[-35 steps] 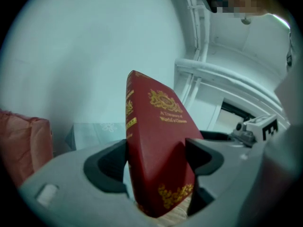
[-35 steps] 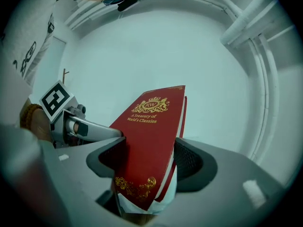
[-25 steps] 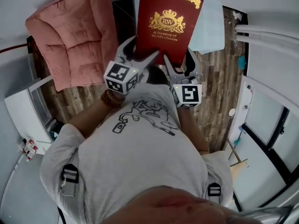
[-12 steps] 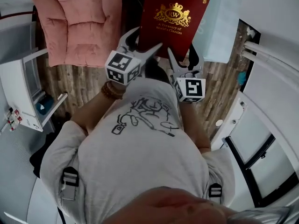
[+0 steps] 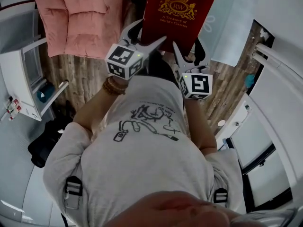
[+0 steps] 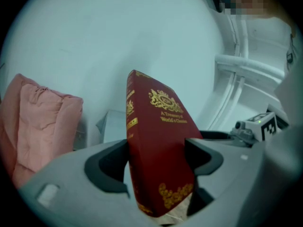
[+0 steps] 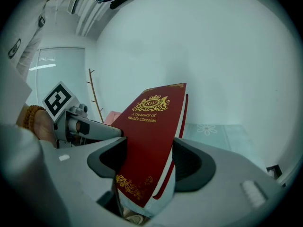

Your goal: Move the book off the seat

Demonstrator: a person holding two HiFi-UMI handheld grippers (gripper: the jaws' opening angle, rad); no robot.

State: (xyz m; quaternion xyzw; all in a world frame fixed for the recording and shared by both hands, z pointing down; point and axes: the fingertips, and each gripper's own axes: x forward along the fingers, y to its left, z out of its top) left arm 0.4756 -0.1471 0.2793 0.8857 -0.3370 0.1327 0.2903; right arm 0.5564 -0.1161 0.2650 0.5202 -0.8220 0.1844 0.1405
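I hold the red book (image 5: 177, 13) upright before me, clear of the pink seat (image 5: 78, 18), with my left gripper (image 5: 151, 32) and my right gripper (image 5: 188, 51) both clamped on its lower edge, the right's jaws just tightened.

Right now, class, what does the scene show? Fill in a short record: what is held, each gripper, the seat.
Held: book, red, gold crest, in the air
Left gripper: shut on book
Right gripper: shut on book
Seat: pink, padded, left of book, apart from it
Floor: wood planks
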